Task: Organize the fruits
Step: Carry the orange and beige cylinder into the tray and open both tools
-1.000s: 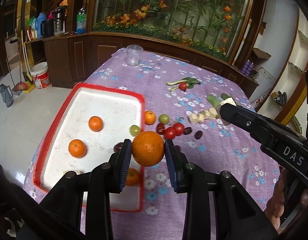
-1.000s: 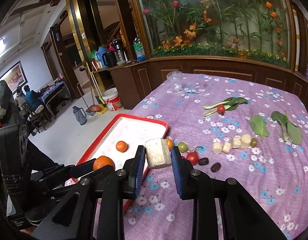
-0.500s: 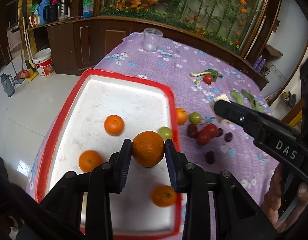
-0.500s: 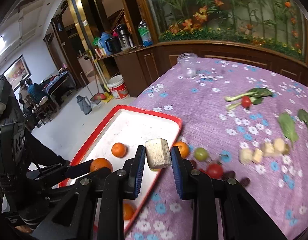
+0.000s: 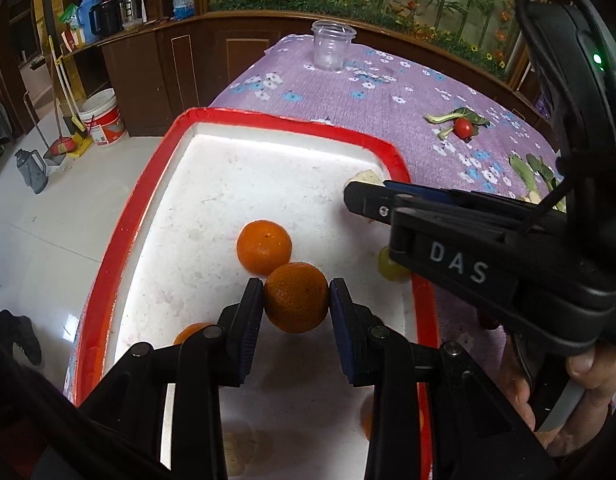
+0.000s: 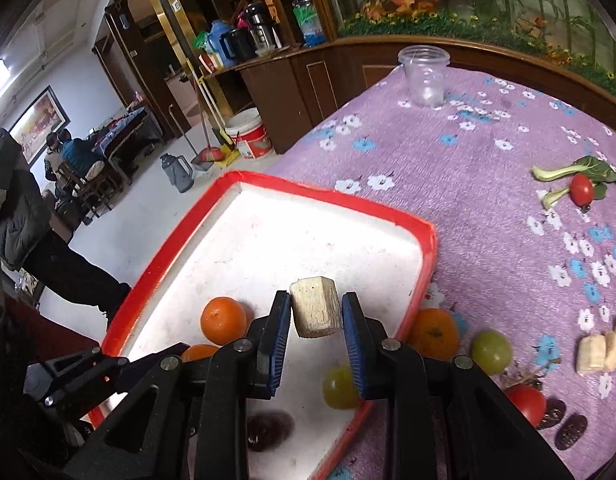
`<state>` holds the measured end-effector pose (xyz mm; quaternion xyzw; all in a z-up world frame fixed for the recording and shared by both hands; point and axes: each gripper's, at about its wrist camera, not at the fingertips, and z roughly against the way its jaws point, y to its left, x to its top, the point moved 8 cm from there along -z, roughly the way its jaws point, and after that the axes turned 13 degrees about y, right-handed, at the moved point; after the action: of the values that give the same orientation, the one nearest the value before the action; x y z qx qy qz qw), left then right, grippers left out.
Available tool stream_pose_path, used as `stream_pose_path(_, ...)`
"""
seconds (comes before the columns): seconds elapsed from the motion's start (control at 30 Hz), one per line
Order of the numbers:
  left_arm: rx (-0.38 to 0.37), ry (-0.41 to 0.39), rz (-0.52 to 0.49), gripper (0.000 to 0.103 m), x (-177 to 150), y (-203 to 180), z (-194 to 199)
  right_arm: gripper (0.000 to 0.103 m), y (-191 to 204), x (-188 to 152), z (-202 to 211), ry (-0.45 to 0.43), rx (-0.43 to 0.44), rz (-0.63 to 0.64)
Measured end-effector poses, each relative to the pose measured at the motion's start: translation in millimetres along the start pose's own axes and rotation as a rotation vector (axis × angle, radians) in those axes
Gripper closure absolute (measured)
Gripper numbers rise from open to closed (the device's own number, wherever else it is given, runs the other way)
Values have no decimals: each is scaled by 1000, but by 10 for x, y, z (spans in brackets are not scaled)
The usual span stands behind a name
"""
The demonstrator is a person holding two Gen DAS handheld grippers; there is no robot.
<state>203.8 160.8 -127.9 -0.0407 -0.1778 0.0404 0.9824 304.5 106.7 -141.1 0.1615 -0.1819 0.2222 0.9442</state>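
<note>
Left gripper (image 5: 296, 300) pinches a big orange (image 5: 296, 297) btwn its two blue pads, right over the white tray (image 5: 244, 184) w/ the red rim. Another orange (image 5: 264, 246) sits on the tray floor just behind the held one; from this side they look like they touch, but can't tell for sure. A third orange (image 5: 192, 330) peeks out by the left finger, low down.

Right gripper (image 6: 315, 312) squeezes a pale cut chunk (image 6: 315, 312), maybe banana, and holds it up over the tray's right side. In the right wrist view, an orange (image 6: 223, 319) lies in the tray left of the chunk, w/ a green grape (image 6: 339, 388) and a dark red fruit (image 6: 268, 428) lower down, near the tray's near edge.

Outside the tray, on the purple flower cloth (image 6: 487, 200), an orange (image 6: 433, 334) sits just beside the red rim. Next to it is a green grape (image 6: 491, 351), then a red tomato (image 6: 525, 404), two dark dates (image 6: 563, 426) and some pale cut pieces (image 6: 599, 350). Further back, a small tomato (image 6: 581, 189) lies on green leaves (image 6: 587, 170). A clear plastic cup (image 6: 424, 76) stands at the far end of the table.

A hand (image 5: 563, 392) grips the right gripper's handle.
</note>
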Motion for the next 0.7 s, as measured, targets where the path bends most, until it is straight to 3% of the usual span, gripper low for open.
stream_pose_path(0.7,-23,-3,9,71,-6,98,-85,73,65,-35,-282,54,-77,24)
